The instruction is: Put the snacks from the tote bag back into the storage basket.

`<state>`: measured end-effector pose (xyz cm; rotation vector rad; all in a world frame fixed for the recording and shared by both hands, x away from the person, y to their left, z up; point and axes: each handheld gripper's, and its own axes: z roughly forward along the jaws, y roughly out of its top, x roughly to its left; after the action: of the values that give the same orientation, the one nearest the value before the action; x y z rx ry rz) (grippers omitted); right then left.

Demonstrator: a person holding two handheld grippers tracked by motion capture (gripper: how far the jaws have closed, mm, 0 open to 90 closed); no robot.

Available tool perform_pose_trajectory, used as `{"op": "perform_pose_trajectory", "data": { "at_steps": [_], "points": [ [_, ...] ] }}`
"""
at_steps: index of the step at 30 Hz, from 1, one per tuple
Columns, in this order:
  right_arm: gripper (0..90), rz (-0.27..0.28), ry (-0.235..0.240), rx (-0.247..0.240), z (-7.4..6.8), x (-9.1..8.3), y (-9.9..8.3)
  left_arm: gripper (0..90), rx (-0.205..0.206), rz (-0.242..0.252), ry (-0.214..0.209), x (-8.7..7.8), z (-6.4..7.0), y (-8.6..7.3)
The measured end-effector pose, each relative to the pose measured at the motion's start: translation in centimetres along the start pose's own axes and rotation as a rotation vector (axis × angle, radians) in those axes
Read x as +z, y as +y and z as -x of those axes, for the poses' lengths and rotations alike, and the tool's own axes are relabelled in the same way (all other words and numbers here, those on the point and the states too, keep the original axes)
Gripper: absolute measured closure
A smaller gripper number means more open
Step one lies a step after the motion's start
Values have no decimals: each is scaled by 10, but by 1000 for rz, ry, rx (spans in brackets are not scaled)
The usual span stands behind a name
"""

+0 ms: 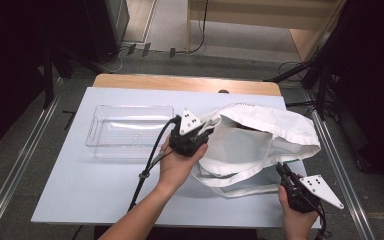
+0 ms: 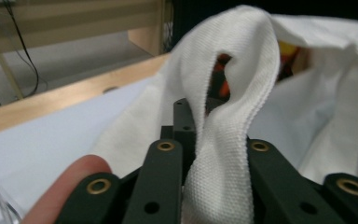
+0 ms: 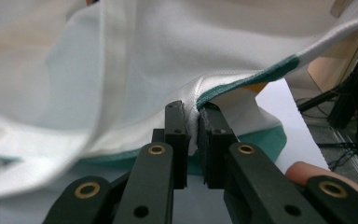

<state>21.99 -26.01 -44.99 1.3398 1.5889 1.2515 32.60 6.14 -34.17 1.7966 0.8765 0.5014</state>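
With your left gripper clamped on the bag strap and your right gripper pinching its bottom edge, lift evenly so its contents tip toward the tray left of the bag.

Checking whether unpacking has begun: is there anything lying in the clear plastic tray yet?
No, the clear tray left of the white tote bag holds nothing in the high view.

The tote bag is white with a teal trim, the tray clear, the tabletop pale blue.
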Motion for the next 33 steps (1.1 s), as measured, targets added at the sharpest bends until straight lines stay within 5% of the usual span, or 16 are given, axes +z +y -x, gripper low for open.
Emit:
{"op": "perform_pose_trajectory", "data": {
  "at_steps": [8, 11, 13, 14, 17, 20, 23, 28, 31, 33],
  "points": [
    [873, -140, -16, 9, 6, 0, -10, 877, -114, 59, 60, 11, -44, 36],
    [872, -170, 6, 25, 6, -2, -15, 876, -113, 44, 49, 18, -44, 34],
    [838, -146, 28, 34, 8, -4, -15, 875, -102, 51, 36, 18, -42, 33],
    [696, -91, -7, 58, 10, -9, -12, 875, -105, 54, 32, 16, -41, 33],
    [643, -21, -41, 84, 11, -18, -7, 875, -96, 57, 14, 14, -36, 33],
    [581, 73, -67, 55, 6, -30, 2, 873, -87, 59, 4, 12, -32, 31],
    [522, 124, -135, -32, -2, -32, 11, 869, -85, 52, -8, 11, -31, 28],
    [377, 127, -89, -57, 4, -20, 40, 855, -82, 47, -16, 9, -31, 28],
    [292, 129, -130, -98, 10, -14, 53, 842, -76, 45, -28, 8, -30, 28],
    [215, 75, -138, -120, 15, -5, 59, 832, -75, 45, -34, 9, -28, 28]
  ]
}}
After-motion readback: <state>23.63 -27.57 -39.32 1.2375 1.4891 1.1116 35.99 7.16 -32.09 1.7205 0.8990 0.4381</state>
